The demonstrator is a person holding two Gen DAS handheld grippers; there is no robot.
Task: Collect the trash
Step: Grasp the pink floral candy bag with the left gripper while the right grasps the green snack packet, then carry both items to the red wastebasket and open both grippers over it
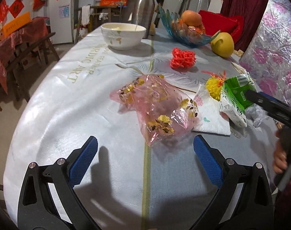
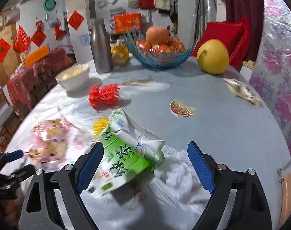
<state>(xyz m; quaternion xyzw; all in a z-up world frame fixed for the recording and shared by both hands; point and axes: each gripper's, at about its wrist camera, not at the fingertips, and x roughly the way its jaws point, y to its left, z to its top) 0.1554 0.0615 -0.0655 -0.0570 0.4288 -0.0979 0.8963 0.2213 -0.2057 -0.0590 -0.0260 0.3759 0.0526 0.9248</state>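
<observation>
Approaching the litter: right gripper [image 2: 145,169] stands wide apart around a crumpled green drink carton [image 2: 126,157], pads not pressing. Left gripper [image 1: 145,161], spread and empty, sits just short of the pink floral plastic wrapper [image 1: 157,107]. Next move, likely: close on each. Tablecloth [image 1: 69,115] lettering reads partly "ART"; carton characters unclear.

A green carton [image 2: 124,159] lies between the right gripper's [image 2: 145,164] spread fingers [image 2: 90,164].
</observation>
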